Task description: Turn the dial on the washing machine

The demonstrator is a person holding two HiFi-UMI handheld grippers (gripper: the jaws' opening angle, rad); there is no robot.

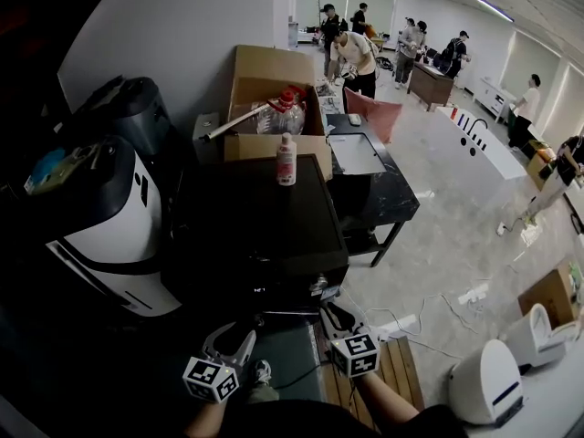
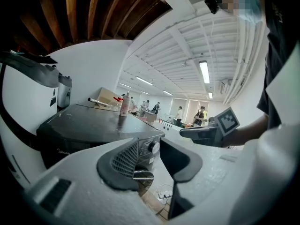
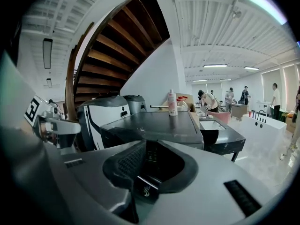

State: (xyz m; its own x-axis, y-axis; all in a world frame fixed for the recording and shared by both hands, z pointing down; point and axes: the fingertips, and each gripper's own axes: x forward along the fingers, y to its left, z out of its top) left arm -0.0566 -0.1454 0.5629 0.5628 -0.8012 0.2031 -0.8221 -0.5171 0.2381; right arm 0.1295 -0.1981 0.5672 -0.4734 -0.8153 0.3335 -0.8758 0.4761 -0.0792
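So in the head view the dark washing machine (image 1: 255, 217) sits mid-frame, with both grippers low near the bottom edge, right in front of it. The left gripper (image 1: 231, 338) has its jaws apart with nothing in them. In the left gripper view the dial (image 2: 153, 147) shows through that gap at centre frame, on the machine's front panel, untouched. The right gripper (image 1: 334, 316) is just to the right, jaws nearly together with a thin gap, also empty. A pinkish bottle (image 1: 286, 160) stands at the lid's far edge.
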